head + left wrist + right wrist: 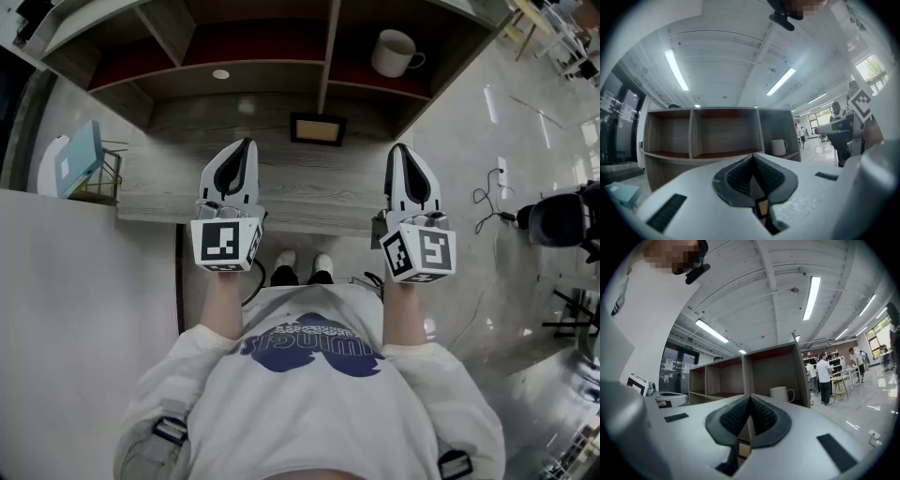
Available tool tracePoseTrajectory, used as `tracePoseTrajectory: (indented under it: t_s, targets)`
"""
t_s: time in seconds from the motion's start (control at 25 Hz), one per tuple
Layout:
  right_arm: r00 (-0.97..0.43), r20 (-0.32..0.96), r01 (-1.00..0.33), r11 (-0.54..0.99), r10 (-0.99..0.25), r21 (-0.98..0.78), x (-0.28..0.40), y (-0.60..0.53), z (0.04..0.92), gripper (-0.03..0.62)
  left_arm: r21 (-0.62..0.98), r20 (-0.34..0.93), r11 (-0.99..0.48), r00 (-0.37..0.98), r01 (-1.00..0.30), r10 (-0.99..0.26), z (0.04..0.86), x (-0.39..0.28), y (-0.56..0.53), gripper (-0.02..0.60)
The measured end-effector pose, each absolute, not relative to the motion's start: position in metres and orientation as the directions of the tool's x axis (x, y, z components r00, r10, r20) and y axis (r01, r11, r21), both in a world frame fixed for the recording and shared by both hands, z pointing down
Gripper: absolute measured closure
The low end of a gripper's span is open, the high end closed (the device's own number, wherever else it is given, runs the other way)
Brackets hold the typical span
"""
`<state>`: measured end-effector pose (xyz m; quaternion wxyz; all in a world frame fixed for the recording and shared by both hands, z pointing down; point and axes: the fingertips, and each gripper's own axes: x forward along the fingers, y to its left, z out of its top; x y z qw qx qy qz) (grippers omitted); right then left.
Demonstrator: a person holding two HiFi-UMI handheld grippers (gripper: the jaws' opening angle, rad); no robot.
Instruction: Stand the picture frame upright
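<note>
The shelf [253,64] fills the far side of the head view, its bays bare but for a mug [393,52] in the right one. Below it runs a wood top [309,187]. The left gripper [248,142] and right gripper [398,147] hang side by side above the near part of that top, well apart and pointing at the shelf. In each gripper view the ribbed pads meet in a closed seam with nothing between them, so both are shut and empty.

The frame [318,128] sits far back on the top, below the shelf's middle divider and between the lines of the two grippers, touched by neither.

The step in hand looks like the approach. To do it well, both sets of jaws must open before they come down. One gripper would best take a short edge or the top rail. The other can steady the far side, so the frame pivots on its lower rail and does not slide toward the shelf. Any rear prop needs room to swing out.

The frame's long axis runs left to right, parallel to the front edge of the top. Its tan face is turned toward the person. Whether it lies flat or leans back cannot be told from here.
</note>
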<state>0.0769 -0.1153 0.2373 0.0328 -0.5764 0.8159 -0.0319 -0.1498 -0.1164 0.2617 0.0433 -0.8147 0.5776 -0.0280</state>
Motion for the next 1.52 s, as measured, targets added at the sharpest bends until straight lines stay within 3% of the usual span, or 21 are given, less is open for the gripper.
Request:
tracePoseTrajectory:
  t_s: [1.52]
  targets:
    - [-0.36,-0.021,-0.933,0.36,-0.933,0.025,0.061,-0.113,0.227,0.597,-0.102,-0.029,-0.298,0.302,-0.949,-0.953,0.255,-0.168,-0.114,0.575]
